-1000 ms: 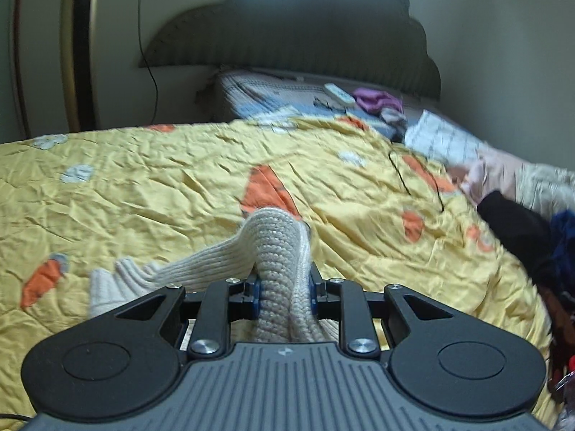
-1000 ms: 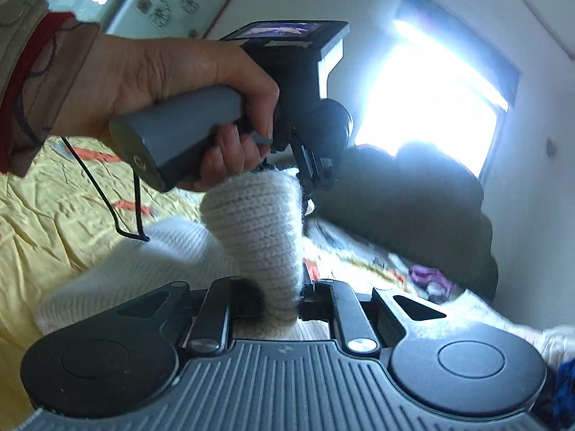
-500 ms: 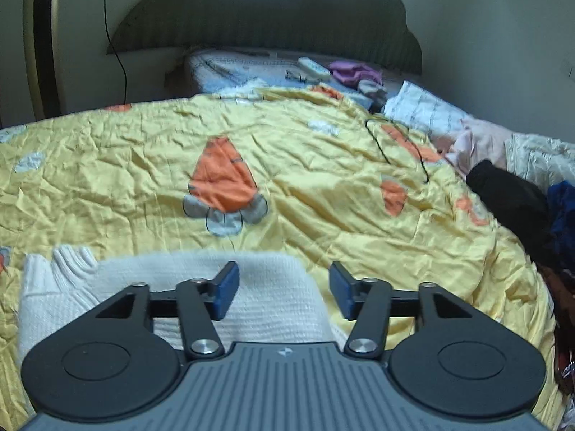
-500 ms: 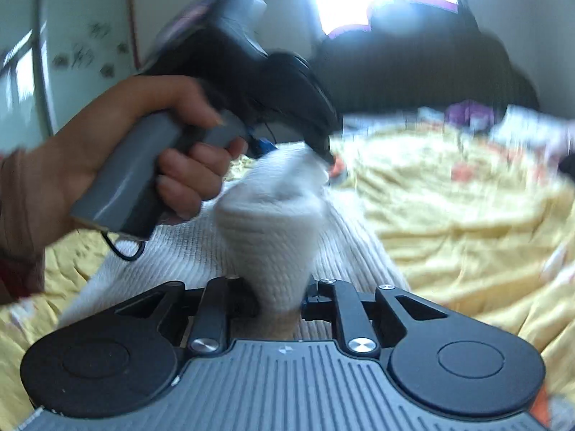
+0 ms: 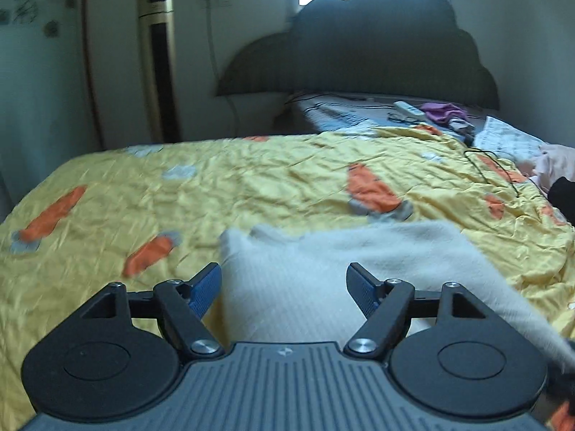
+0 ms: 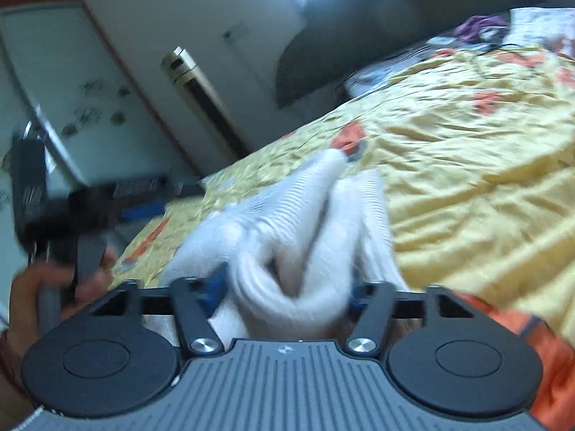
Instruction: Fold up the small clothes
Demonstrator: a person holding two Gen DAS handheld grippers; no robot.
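A cream knitted sweater (image 5: 323, 262) lies on the yellow bedspread (image 5: 251, 186) with orange carrot prints. My left gripper (image 5: 284, 287) is open and empty, just above the sweater's near edge, with its jaws wide apart. In the right wrist view the sweater (image 6: 305, 215) is bunched into ribbed folds between the fingers of my right gripper (image 6: 287, 294). The right jaws stand fairly wide with fabric filling the gap; the view is blurred. My left gripper and the hand holding it (image 6: 64, 251) show at the left of that view.
A dark headboard (image 5: 377, 54) and a gold tower fan (image 5: 158, 64) stand at the far wall. Purple cloth (image 5: 442, 111), a remote (image 5: 408, 108) and a black cable (image 5: 492, 168) lie at the bed's far right. Pink clothes (image 5: 553, 165) and dark clothes (image 5: 564, 194) are piled at the right edge.
My left gripper let go of the sweater and opened wide, then shifted so the sweater lies flat ahead. My right gripper swung down with the bunched sweater, and its jaws now stand wider.
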